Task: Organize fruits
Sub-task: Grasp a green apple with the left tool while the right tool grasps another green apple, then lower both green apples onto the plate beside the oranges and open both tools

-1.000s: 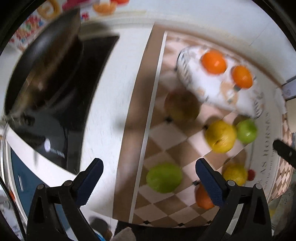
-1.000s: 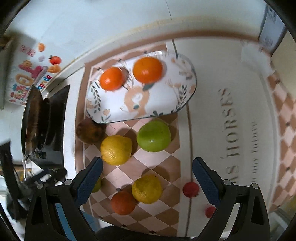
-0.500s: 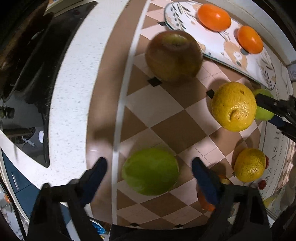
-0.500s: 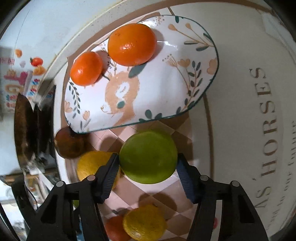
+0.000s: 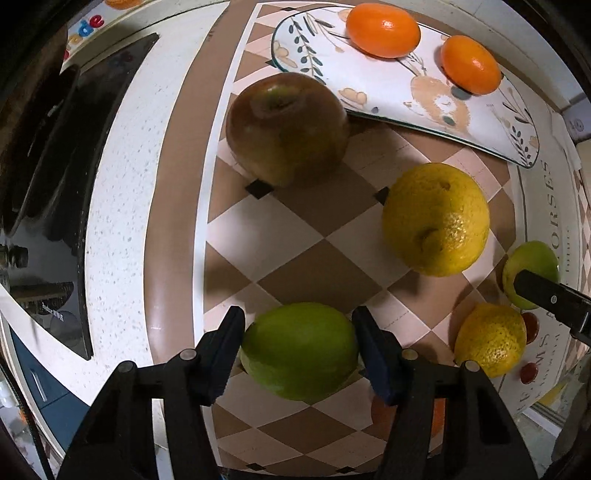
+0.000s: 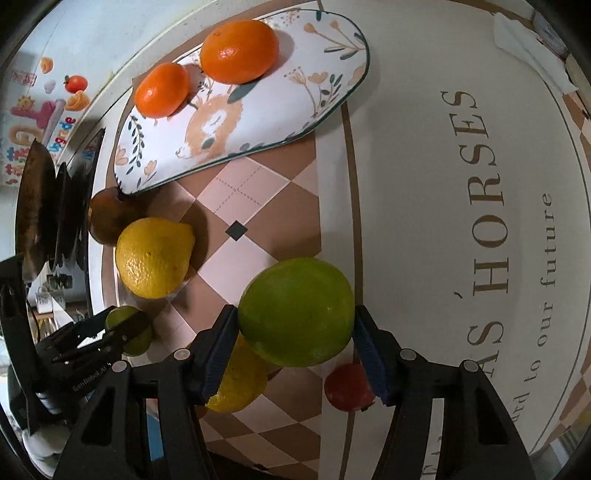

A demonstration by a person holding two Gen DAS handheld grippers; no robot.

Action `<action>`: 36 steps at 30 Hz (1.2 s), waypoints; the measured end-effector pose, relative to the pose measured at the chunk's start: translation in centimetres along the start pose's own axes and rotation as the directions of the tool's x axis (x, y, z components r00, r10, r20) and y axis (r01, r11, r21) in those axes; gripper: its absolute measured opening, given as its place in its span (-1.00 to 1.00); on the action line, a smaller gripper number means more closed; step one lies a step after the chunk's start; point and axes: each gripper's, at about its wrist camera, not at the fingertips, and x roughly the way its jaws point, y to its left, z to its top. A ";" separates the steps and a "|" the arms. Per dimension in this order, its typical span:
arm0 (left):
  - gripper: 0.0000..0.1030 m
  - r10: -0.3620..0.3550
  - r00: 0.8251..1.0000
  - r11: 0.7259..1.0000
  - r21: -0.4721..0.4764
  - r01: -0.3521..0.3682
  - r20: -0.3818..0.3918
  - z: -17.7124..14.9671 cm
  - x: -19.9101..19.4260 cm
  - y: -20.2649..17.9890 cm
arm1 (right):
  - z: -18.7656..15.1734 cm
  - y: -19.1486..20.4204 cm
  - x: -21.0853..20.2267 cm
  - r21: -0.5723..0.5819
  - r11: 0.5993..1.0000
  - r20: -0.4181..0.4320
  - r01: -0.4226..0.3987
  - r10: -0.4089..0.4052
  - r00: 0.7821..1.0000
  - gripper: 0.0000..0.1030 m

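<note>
My left gripper [image 5: 299,350] is shut on a green fruit [image 5: 300,350] low over the checkered mat. My right gripper [image 6: 295,328] is shut on another green fruit [image 6: 296,312], lifted above the mat. A patterned oval plate [image 5: 399,92] holds two oranges [image 5: 384,30] [image 5: 471,64]; it also shows in the right wrist view [image 6: 277,110]. A brown apple [image 5: 287,127], a large yellow citrus [image 5: 436,219] and a smaller yellow citrus [image 5: 490,345] lie on the mat. In the right wrist view the large citrus [image 6: 153,256] lies left of my held fruit.
A black stove top [image 5: 40,192] with a dark pan [image 6: 35,206] lies to the left. Small red fruits [image 6: 347,387] [image 5: 530,371] and an orange fruit [image 5: 437,413] lie near the mat's front. A white mat with lettering [image 6: 480,221] covers the right side.
Both grippers have come down and closed on a green fruit each. The right one has lifted its fruit off the mat, toward the front.
</note>
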 end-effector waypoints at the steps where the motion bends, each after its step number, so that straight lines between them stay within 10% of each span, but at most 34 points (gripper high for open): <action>1: 0.12 0.000 1.000 1.000 0.000 0.000 0.000 0.2 -0.1 -0.4 | 0.1 0.0 0.0 0.001 1.000 0.001 0.001 -0.001 1.000 0.27; 14: 0.11 -0.070 0.997 0.998 0.004 0.070 0.021 2.8 -3.8 0.0 | 0.8 1.3 -2.3 -0.067 0.998 0.084 0.007 -0.001 0.996 0.25; 22: -0.22 -0.161 0.977 0.987 0.045 0.157 0.142 11.2 -10.9 -0.7 | 4.9 4.3 -5.9 -0.100 0.991 0.161 -0.087 0.102 0.982 0.25; 28: -0.22 -0.099 0.992 0.995 0.028 0.097 0.075 18.4 -6.6 0.4 | 9.9 7.2 -2.4 -0.098 0.991 0.125 -0.093 0.105 0.987 0.25; 36: -0.18 -0.105 0.993 0.994 0.015 0.105 0.050 19.3 -5.2 0.2 | 12.6 8.7 0.4 -0.098 0.990 0.068 -0.103 0.110 0.992 0.26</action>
